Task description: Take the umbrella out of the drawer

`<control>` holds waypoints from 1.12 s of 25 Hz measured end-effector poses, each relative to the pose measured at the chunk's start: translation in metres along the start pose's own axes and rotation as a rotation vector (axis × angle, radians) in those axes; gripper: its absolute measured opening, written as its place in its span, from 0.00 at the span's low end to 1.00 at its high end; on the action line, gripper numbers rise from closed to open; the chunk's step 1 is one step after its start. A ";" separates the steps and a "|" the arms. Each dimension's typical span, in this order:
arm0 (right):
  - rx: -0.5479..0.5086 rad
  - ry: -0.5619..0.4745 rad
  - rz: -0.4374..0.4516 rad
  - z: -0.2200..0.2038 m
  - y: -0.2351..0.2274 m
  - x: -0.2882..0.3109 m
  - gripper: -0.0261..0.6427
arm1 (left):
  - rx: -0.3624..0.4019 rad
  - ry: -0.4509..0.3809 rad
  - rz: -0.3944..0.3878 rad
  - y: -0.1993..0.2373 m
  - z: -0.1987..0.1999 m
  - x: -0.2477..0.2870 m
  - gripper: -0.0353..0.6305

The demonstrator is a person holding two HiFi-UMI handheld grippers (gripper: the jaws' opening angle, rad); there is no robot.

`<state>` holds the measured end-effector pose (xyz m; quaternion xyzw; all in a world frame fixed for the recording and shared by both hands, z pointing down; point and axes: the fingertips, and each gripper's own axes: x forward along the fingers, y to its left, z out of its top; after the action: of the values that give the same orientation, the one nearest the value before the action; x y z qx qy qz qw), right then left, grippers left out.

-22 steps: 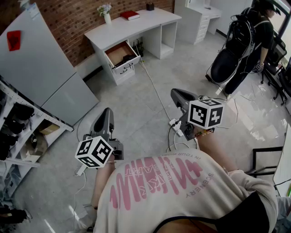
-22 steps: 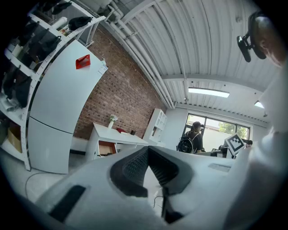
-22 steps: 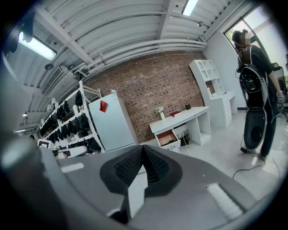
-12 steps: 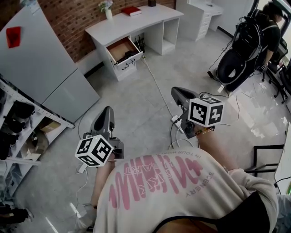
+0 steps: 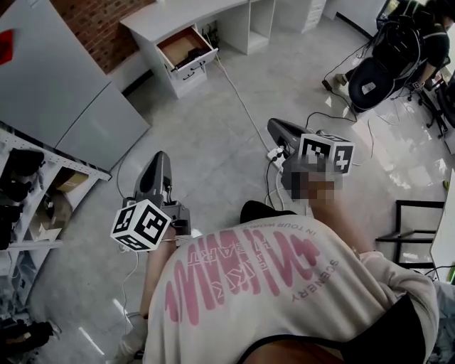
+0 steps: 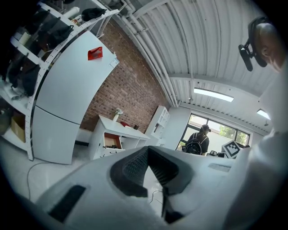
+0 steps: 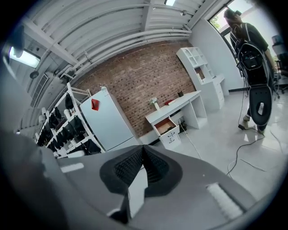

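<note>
Umbrella (image 5: pixel 193 52): visible only as a small dark shape at the front end of the open drawer (image 5: pixel 190 64) under the white bench (image 5: pixel 163 15), well apart from both grippers across the floor. Left gripper (image 5: pixel 158 161) and right gripper (image 5: pixel 274 127): fingers closed tip to tip, nothing between them, both pointing toward the bench.

Head view overhead; both gripper views toward drawer (image 5: pixel 181 48).

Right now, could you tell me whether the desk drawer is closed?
No, the drawer stands pulled out from the white desk, its brown inside open to the head view.
</note>
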<state>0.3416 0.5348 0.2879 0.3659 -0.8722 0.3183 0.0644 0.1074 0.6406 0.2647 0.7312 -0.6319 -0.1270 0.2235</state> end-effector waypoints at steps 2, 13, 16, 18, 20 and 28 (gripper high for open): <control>-0.010 0.017 -0.011 -0.005 0.001 0.004 0.06 | -0.024 0.011 0.006 0.007 -0.006 -0.003 0.06; 0.020 0.086 -0.023 -0.015 -0.021 0.047 0.06 | -0.075 0.055 0.000 0.030 -0.019 0.034 0.06; 0.031 0.077 -0.011 -0.001 -0.028 0.064 0.06 | -0.063 0.059 -0.005 0.035 -0.014 0.057 0.06; 0.024 0.075 -0.012 0.011 -0.037 0.076 0.06 | -0.053 0.058 -0.008 0.035 -0.009 0.078 0.06; 0.032 0.079 -0.011 0.022 -0.050 0.091 0.06 | -0.047 0.059 -0.011 0.034 -0.004 0.098 0.06; 0.048 0.065 0.031 0.084 -0.083 0.155 0.06 | -0.023 0.050 0.007 0.046 0.024 0.175 0.06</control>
<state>0.2958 0.3480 0.3168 0.3431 -0.8673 0.3520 0.0789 0.0860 0.4607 0.2829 0.7294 -0.6269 -0.1152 0.2483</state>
